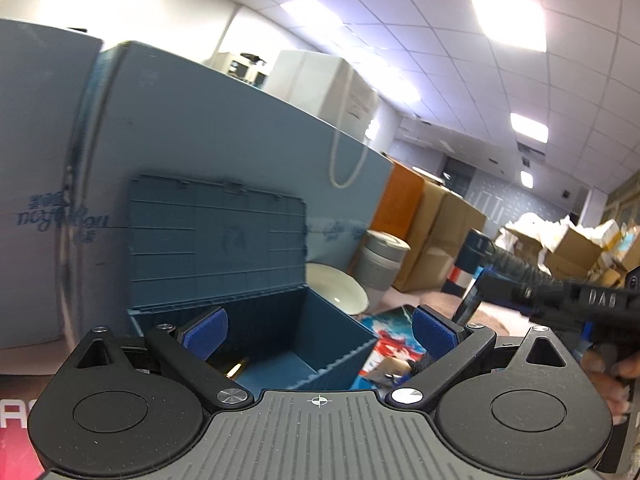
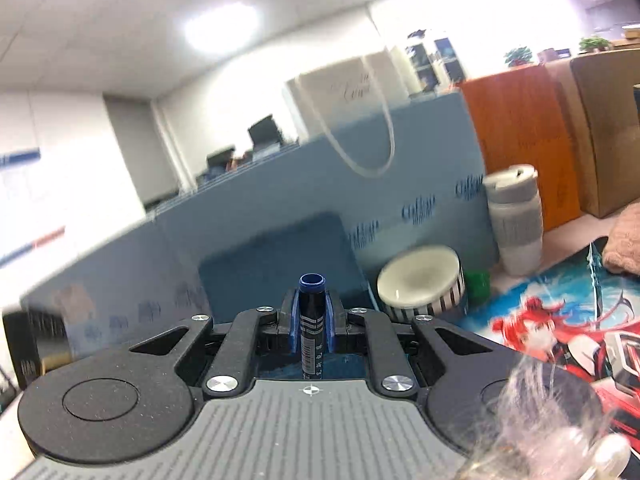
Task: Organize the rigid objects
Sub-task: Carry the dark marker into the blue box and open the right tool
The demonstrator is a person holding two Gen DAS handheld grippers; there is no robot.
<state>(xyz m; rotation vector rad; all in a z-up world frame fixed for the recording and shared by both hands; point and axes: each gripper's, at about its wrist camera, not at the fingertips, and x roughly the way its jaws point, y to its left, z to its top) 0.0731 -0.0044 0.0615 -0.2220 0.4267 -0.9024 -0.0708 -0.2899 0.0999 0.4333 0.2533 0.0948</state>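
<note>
We hold the right gripper (image 2: 311,316) raised above the desk, its blue pads (image 2: 295,320) pressed together on a slim dark tube (image 2: 311,320); the tube stands between them with its open blue end uppermost and a white label down its side; it may be a pen or a small vial, though blur keeps us from saying which. Behind it sits the blue storage box (image 2: 276,256), and to its right a cream bowl (image 2: 418,280) rests on a striped tin (image 2: 448,300), with a grey-and-white travel cup (image 2: 516,220) standing further back against the blue partition (image 2: 420,148); a white paper bag (image 2: 344,92) hangs its cord handles over that partition; a colourful printed mat (image 2: 560,320) covers the desk at the right.

From the left wrist we see the left gripper (image 1: 320,326) with its pads (image 1: 208,330) spread wide and nothing between them; it points at the same box (image 1: 320,340), whose lid (image 1: 216,240) stands open and upright against the partition (image 1: 240,132); inside, on the box floor, lies a gold-coloured object (image 1: 238,368), partly hidden by the left finger. The bowl (image 1: 336,288) and cup (image 1: 380,260) stand just beyond the box; the right gripper's black body (image 1: 560,300) reaches in from the right edge, with a hand (image 1: 612,372) beneath it.
</note>
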